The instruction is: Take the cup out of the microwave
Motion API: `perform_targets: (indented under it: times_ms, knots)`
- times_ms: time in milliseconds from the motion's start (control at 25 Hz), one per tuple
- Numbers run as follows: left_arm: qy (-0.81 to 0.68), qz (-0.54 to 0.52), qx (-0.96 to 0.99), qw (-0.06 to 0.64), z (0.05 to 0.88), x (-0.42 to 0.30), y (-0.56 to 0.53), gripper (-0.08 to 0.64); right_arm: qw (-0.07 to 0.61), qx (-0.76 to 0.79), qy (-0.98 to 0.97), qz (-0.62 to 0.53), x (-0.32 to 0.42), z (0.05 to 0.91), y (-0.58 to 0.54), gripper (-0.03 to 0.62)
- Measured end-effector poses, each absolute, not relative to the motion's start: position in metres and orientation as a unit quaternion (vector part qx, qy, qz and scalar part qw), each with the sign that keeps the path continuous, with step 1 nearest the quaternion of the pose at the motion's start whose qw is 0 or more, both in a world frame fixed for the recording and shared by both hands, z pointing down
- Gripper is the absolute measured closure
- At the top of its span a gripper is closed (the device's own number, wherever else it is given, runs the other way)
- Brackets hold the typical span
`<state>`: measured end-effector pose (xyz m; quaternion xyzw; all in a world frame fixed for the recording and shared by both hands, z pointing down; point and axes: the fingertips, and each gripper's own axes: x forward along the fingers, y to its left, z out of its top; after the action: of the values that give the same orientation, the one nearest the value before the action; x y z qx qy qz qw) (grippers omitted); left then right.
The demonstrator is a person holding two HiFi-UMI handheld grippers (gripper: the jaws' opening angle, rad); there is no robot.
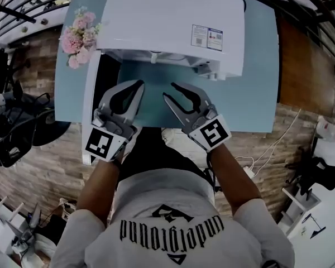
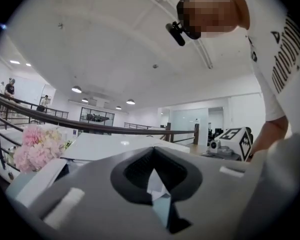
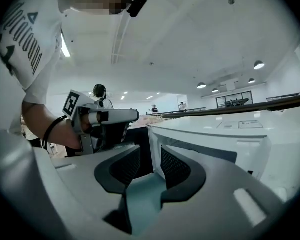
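- Task status: the cup isn't out yet. No view shows it, so I judge it is still inside the microwave [image 1: 173, 21], at 12 o'clock from me, where the white top hides the cavity.
- Door [image 1: 90, 110]: appears swung open, at 9 o'clock of my left gripper [image 1: 138, 86].
- Left to do, as I judge: reach in, grip the cup, draw it out.
- Left gripper: jaw tips meet, with nothing between them.
- Right gripper [image 1: 168, 90]: jaws well apart and empty; only the blue table [image 1: 262, 94] and the microwave's front corner show through the gap.
- Both hover just before the microwave's front.
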<state>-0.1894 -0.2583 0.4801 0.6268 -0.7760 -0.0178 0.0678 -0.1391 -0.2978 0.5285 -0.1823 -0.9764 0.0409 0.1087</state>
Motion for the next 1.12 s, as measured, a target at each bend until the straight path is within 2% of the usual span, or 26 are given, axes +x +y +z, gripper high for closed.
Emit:
perform_targets:
  times_ms: [280, 400, 640, 920, 1120]
  knots:
    - [-0.790, -0.016, 0.610, 0.052, 0.523, -0.214, -0.264, 0.509, 0.135, -0.193, -0.971, 0.047, -0.172, 0.580, -0.304, 0.477]
    - [-0.794, -0.021, 0.604, 0.069, 0.541, -0.222, -0.264, 0.509, 0.144, -0.193, -0.969, 0.049, -0.186, 0.604, -0.309, 0.472]
    - [-0.799, -0.021, 0.596, 0.077, 0.572, -0.236, -0.265, 0.509, 0.133, -0.192, -0.972, 0.037, -0.214, 0.645, -0.317, 0.463]
    - [-0.797, -0.030, 0.595, 0.101, 0.590, -0.240, -0.265, 0.509, 0.137, -0.196, -0.971, 0.030, -0.239, 0.666, -0.309, 0.463]
    - [-0.795, -0.028, 0.598, 0.093, 0.595, -0.239, -0.262, 0.509, 0.133, -0.197, -0.971, 0.020, -0.252, 0.672, -0.303, 0.463]
